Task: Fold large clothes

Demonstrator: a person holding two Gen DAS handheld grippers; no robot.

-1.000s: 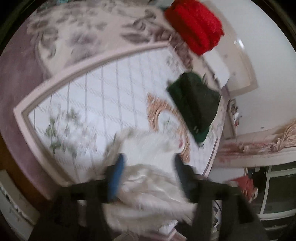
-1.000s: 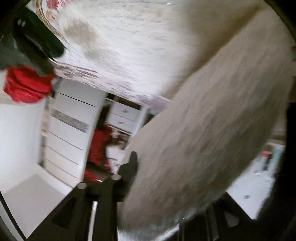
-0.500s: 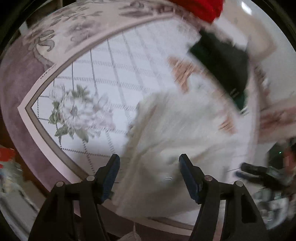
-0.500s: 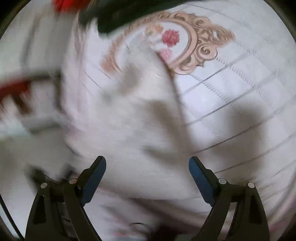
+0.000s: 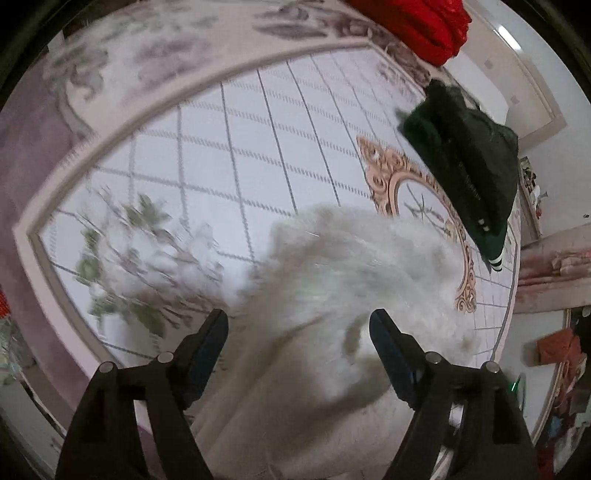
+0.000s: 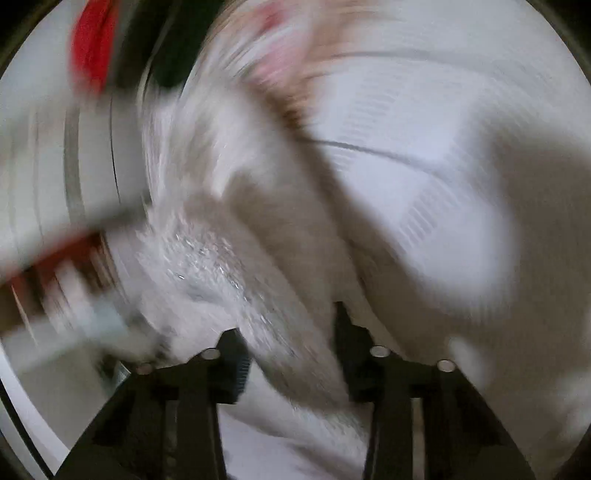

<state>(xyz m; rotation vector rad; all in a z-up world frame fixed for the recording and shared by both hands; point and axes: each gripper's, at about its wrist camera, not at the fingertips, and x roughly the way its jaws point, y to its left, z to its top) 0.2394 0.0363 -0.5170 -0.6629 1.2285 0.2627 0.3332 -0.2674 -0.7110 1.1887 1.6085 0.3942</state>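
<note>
A white fluffy garment (image 5: 351, 266) lies bunched on the patterned bed cover (image 5: 240, 147). My left gripper (image 5: 299, 314) points down over its near part. Its jaws are opening and stand wide; the fabric lies between and below the blue pads without being pressed. In the heavily blurred right wrist view, my right gripper (image 6: 286, 325) has its jaws closing on a fold of the same white garment (image 6: 229, 258). That fold fills the narrow gap between the fingers.
A folded dark green garment (image 5: 469, 166) lies on the bed beyond the white one, and a red garment (image 5: 417, 22) sits at the far edge. Furniture and clutter stand past the bed's right edge (image 5: 513, 295). The quilted grid spreads out to the left.
The left gripper has sunk towards the bed and its jaws have widened off the white garment. The right gripper stood wide open half a second ago and now has narrowed onto a fold.
</note>
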